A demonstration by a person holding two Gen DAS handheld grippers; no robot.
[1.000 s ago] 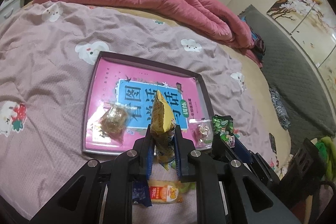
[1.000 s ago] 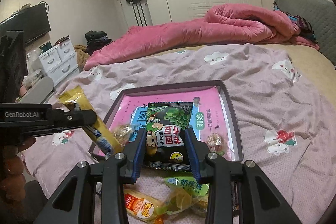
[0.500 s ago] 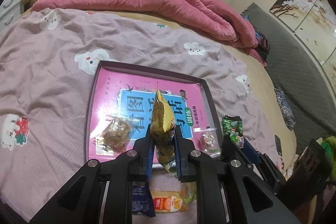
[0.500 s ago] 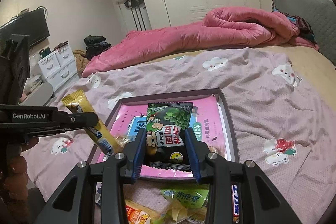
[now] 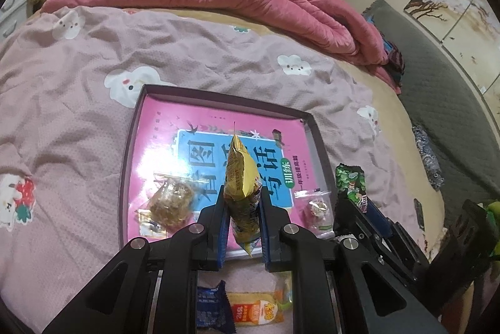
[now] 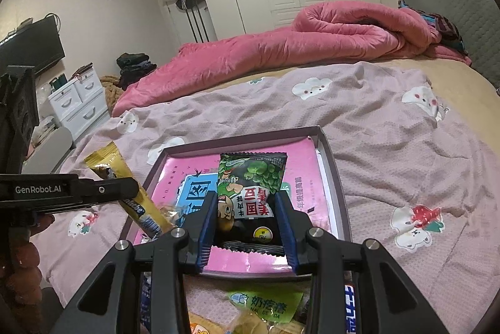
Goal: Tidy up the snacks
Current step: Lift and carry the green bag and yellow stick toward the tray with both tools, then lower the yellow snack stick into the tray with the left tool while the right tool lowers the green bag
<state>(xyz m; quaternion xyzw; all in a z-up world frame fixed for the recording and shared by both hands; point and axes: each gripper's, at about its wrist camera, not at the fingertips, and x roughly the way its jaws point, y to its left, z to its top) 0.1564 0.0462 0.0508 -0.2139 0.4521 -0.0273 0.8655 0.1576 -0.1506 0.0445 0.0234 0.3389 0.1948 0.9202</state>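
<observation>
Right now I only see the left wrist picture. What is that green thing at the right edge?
Observer: A pea packet, front printed with green peas, shut in the right tool over the tray.
Visitor: And my yellow packet, is it short?
Observer: No. From the right wrist view, the yellow packet in the left tool is a long stick with a blue lower end.
Visitor: Anything else lying near the tray?
Observer: A light green packet lettered NAI GE DA lies on the sheet, just short of the tray's near rim.
</observation>
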